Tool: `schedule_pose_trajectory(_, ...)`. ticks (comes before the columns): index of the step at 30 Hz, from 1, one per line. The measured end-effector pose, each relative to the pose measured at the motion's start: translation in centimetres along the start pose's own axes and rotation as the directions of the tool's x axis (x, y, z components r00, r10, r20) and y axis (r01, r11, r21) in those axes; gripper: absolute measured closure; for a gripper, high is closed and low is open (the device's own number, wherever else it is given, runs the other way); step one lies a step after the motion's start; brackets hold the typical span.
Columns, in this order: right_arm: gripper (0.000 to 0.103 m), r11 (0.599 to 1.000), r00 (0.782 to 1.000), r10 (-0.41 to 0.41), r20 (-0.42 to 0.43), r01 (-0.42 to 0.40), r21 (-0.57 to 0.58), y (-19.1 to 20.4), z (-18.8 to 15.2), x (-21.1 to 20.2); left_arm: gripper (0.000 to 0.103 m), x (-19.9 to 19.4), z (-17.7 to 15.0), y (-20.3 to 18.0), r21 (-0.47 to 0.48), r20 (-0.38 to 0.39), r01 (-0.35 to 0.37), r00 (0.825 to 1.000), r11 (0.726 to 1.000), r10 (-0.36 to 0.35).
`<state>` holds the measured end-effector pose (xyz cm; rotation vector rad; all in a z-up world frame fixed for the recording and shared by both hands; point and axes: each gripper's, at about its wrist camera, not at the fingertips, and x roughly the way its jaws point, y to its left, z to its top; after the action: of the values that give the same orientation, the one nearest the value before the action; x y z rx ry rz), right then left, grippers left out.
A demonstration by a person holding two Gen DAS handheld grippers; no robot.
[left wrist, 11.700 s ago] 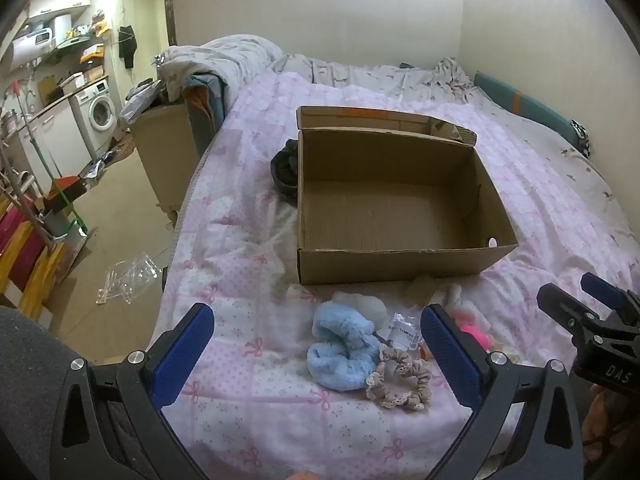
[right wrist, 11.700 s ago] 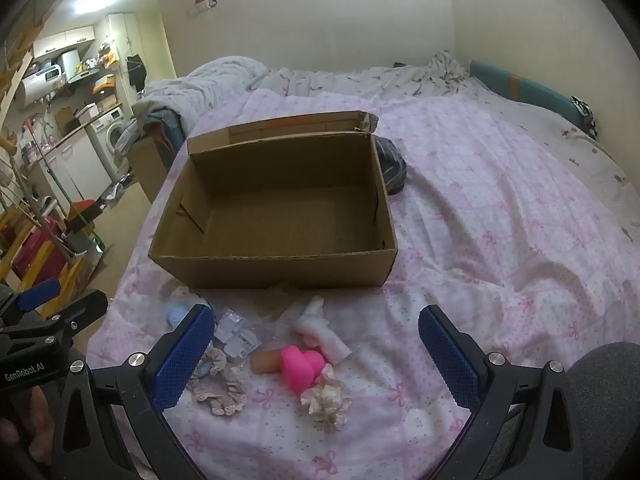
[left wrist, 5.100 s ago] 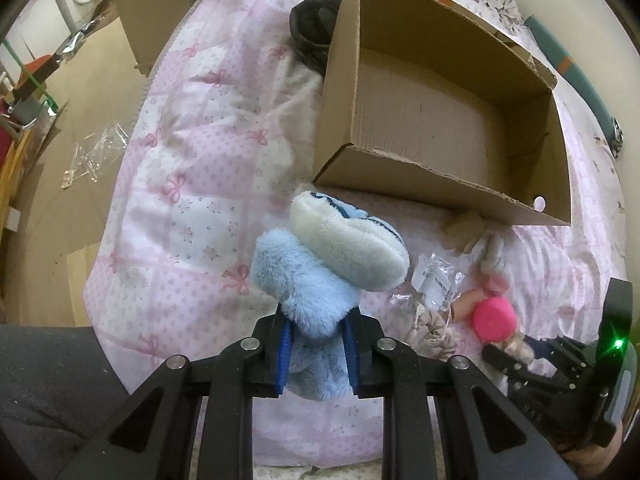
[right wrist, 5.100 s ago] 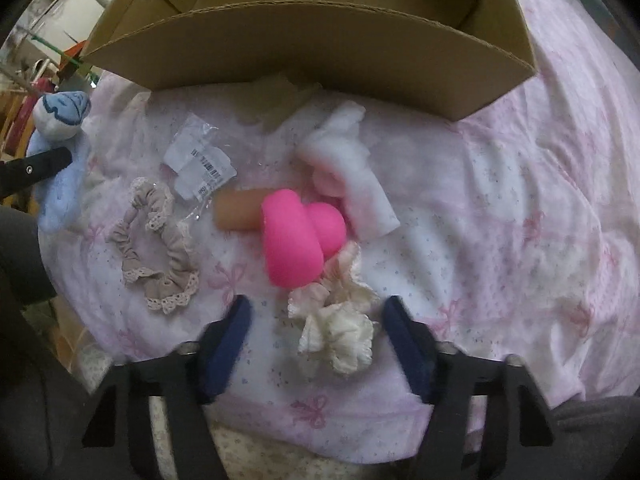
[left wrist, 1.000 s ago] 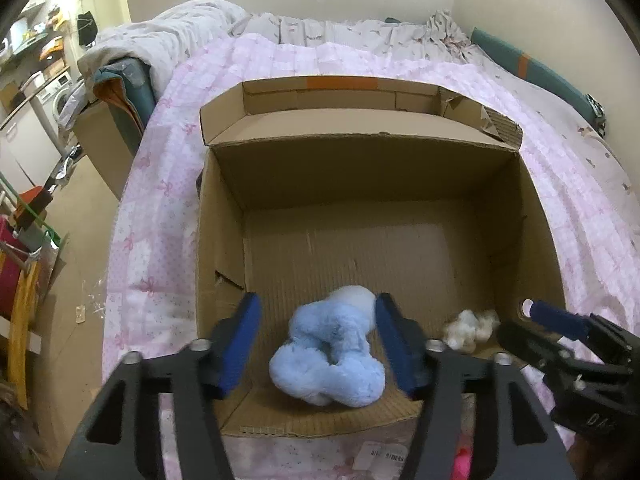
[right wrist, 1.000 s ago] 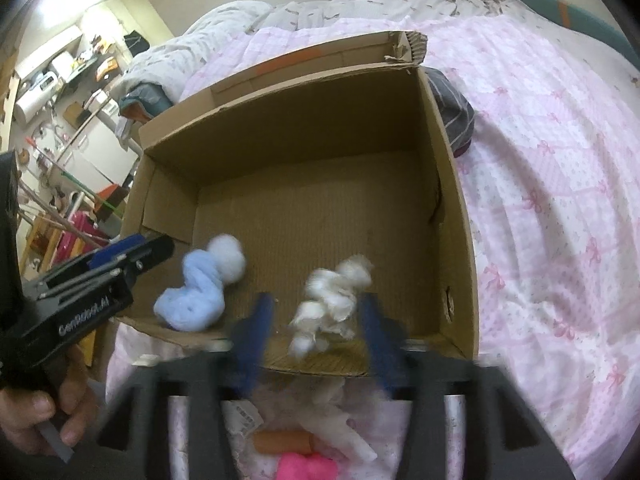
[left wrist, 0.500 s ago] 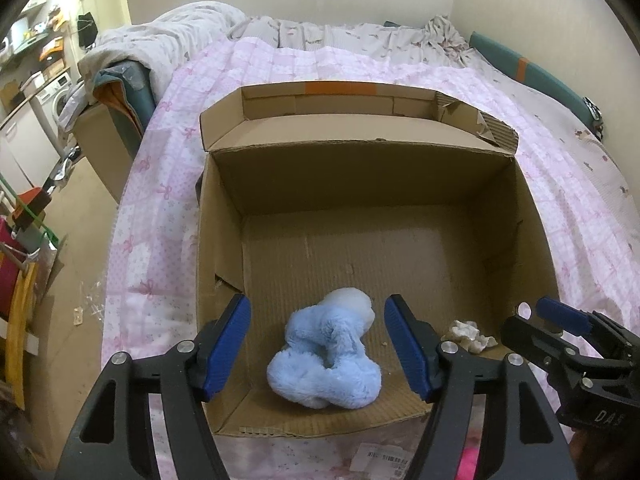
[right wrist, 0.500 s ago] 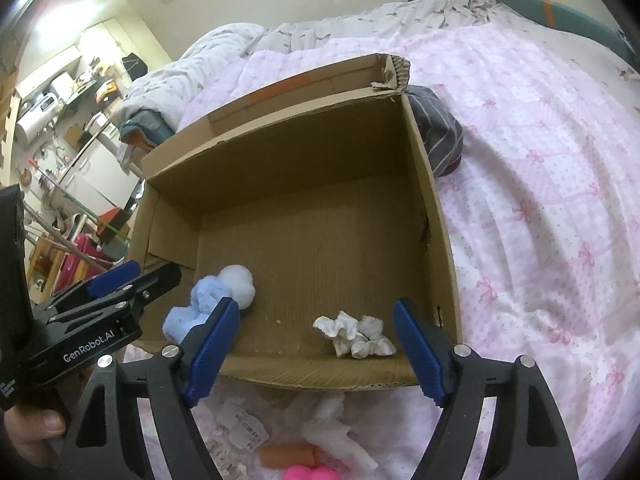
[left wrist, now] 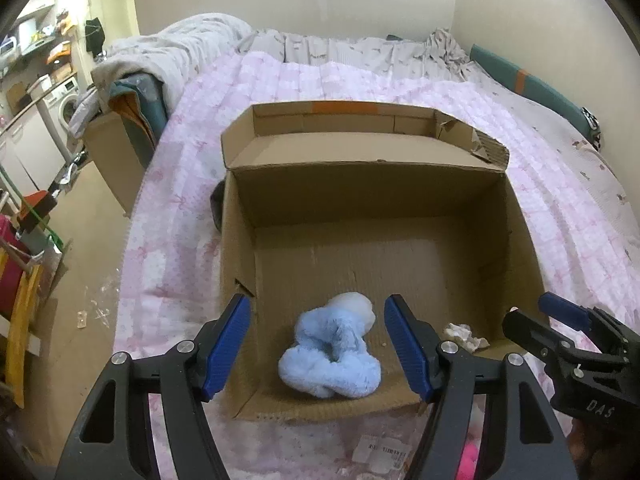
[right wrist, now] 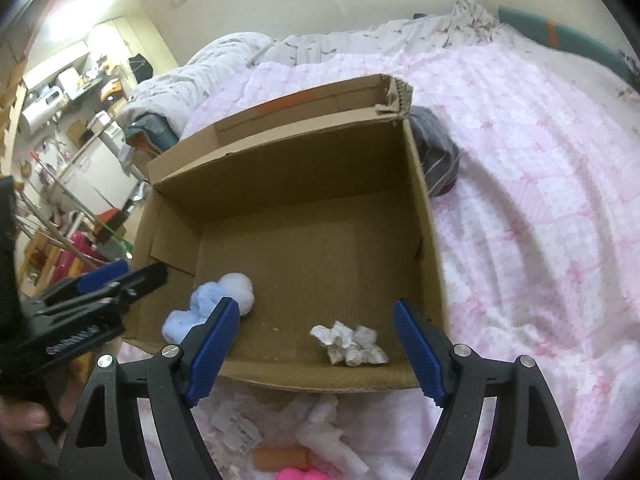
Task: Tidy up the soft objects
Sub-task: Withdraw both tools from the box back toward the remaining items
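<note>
Hovering above the near rim of the cardboard box [left wrist: 376, 200], the left tool [left wrist: 316, 346] and the right tool [right wrist: 316, 348] both stand with jaws spread wide and nothing between them. Inside the box, the fluffy blue toy [left wrist: 330, 356] lies on the floor near the front-left corner, directly below the left tool; the cream scrunchie [right wrist: 348, 344] lies near the front-right corner, below the right tool. Both are loose and untouched.

The remaining soft things lie on the pink bedspread [right wrist: 540, 220], outside the box and just beyond its near wall, hence lower in each view than the tools' tips. In the right wrist view these are a white plush piece [right wrist: 332, 440], a tan cylinder [right wrist: 280, 458] and a pink item [right wrist: 300, 474] at the bottom edge, with a clear labelled packet [right wrist: 236, 430] to their left. They sit between the shanks of the right tool, which is judged the nearer of the two. The white piece runs obliquely, upper left to lower right; the tan cylinder lies roughly crosswise.

Reaching them would likely call for drawing the tool back toward the holder and tipping it down, since they lie behind and beneath the tips. The beige lace scrunchie cannot be found in either view.
</note>
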<state>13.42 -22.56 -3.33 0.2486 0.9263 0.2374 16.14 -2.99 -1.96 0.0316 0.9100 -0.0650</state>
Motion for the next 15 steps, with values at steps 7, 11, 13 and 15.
schedule_pose_trajectory(7,0.019,1.0,1.0,-0.006,0.002,0.006,0.005,-0.3,-0.6,-1.5,0.036,-2.0,-1.2,0.4,0.0,0.006,-0.011,1.0,1.0,0.011)
schedule_pose_trajectory(11,0.019,0.999,0.999,-0.051,0.018,0.052,-0.004,-0.4,-1.2,-2.8,0.036,-3.2,-2.2,1.1,-0.013,0.015,-0.021,1.0,1.0,0.021)
schedule_pose_trajectory(13,0.019,0.998,0.998,-0.064,0.029,0.064,-0.006,-0.5,-1.6,-3.7,0.036,-3.7,-2.9,1.5,-0.021,0.012,-0.023,1.0,1.0,0.024)
schedule_pose_trajectory(15,0.019,0.998,0.998,-0.055,0.014,0.055,0.0,-0.6,-2.1,-4.1,0.036,-4.1,-3.6,2.0,-0.036,0.008,-0.025,1.0,0.999,0.026)
